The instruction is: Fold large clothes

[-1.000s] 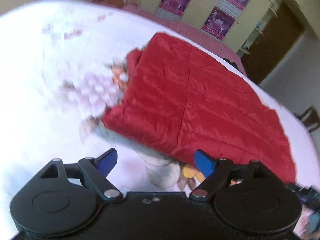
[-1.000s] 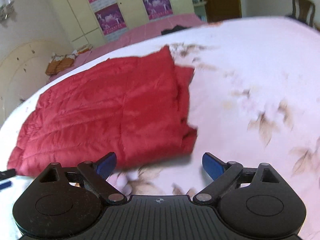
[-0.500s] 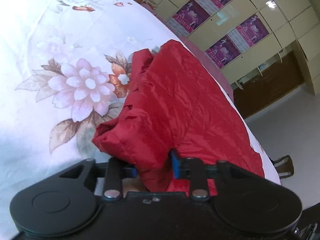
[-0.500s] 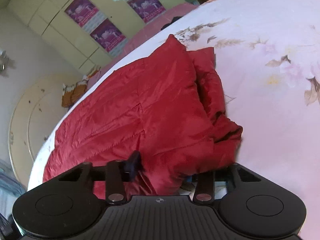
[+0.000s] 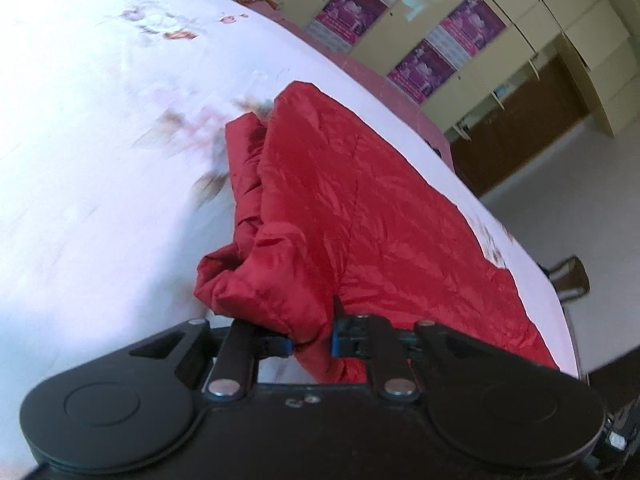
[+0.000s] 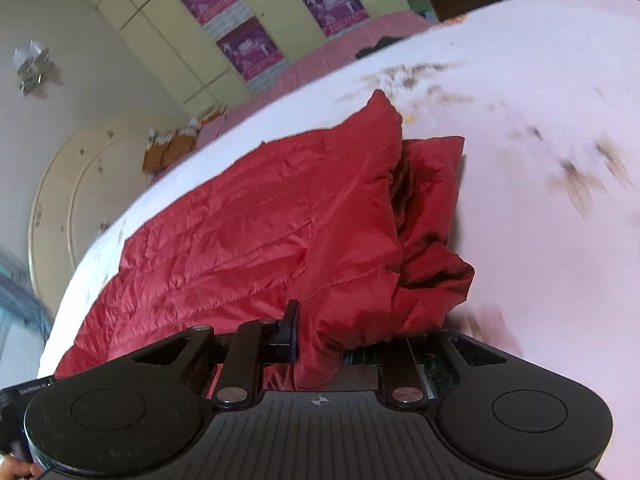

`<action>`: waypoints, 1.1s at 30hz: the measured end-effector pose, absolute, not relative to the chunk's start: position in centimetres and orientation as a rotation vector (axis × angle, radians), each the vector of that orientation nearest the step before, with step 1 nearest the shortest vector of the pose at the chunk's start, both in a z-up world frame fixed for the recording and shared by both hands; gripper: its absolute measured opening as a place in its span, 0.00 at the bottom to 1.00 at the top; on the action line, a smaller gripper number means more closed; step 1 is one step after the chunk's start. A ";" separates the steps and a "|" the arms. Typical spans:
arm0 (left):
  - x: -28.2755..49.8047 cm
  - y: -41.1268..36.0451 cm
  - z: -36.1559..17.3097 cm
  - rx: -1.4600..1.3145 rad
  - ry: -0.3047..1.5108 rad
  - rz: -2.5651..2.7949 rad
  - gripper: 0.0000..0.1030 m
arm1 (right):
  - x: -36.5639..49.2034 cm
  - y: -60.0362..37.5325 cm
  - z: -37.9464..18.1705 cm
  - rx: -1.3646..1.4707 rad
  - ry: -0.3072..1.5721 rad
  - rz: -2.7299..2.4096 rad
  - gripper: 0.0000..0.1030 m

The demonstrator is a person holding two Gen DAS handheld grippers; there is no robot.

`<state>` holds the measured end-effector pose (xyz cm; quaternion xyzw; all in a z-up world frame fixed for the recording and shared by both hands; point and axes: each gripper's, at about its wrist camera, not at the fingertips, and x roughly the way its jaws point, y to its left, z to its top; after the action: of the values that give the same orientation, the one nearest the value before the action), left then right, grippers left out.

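Observation:
A red quilted jacket (image 5: 360, 200) lies on a white floral bed sheet (image 5: 88, 168). My left gripper (image 5: 311, 342) is shut on a bunched near corner of the jacket and lifts it off the sheet. In the right wrist view the same jacket (image 6: 260, 232) stretches away to the left. My right gripper (image 6: 320, 350) is shut on another bunched near corner of it; the fabric hides the right fingertip. A folded sleeve or layer (image 6: 432, 184) pokes out at the jacket's right side.
The bed sheet (image 6: 540, 220) spreads wide to the right in the right wrist view. Cream wardrobes with purple posters (image 5: 432, 36) stand beyond the bed. A wooden door (image 5: 520, 120) and a chair (image 5: 572, 280) are at the right. A cream headboard (image 6: 72, 184) is at the left.
A second ago both grippers were open before the jacket's edge. Both shut on the jacket's near corners half a second ago and now lift the bunched fabric, with the views blurring.

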<state>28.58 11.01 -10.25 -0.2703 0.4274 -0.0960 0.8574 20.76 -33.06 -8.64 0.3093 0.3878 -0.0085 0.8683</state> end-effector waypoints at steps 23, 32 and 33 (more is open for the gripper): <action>18.0 15.2 -11.8 -0.644 0.971 -0.175 0.44 | 4.6 -30.1 -7.8 0.588 0.822 -0.131 0.60; 17.1 15.3 -13.6 -0.773 0.883 -0.169 0.55 | 5.2 -29.5 -3.2 0.378 0.698 -0.182 0.60; 17.0 15.3 -13.7 -0.779 0.872 -0.159 0.51 | 5.8 -28.8 -2.9 0.366 0.695 -0.153 0.60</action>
<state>17.05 15.32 -13.72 -0.3671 0.4113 -0.0750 0.8309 5.83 -28.79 -2.92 0.1782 0.3381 -0.0743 0.9211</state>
